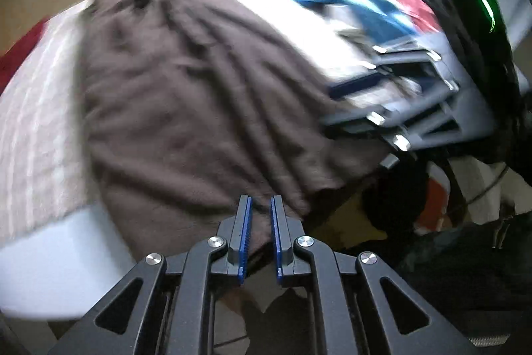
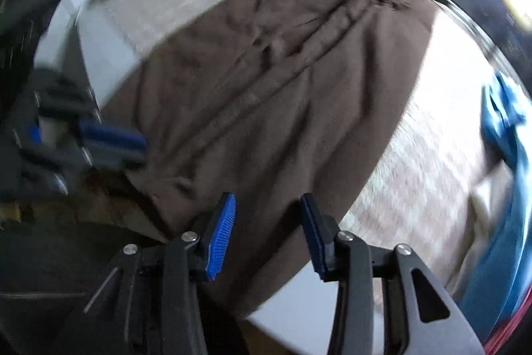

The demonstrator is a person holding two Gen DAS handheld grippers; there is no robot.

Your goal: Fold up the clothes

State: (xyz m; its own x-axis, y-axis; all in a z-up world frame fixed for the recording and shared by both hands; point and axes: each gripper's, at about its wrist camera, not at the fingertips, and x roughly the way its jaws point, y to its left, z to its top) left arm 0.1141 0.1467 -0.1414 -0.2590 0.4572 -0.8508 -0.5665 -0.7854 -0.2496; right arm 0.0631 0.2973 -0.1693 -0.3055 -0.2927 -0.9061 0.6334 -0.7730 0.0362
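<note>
Both fisheye views ride on the claws and look steeply down, from close above, at the brown garment [image 1: 186, 95] spread on the table [image 2: 186, 9]. The left wrist view faces it from 1 edge, the right wrist view from farther along; each also catches the other claw.

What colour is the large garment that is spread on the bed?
Brown, plain, no pattern. The garment shows best in the right wrist view.
</note>
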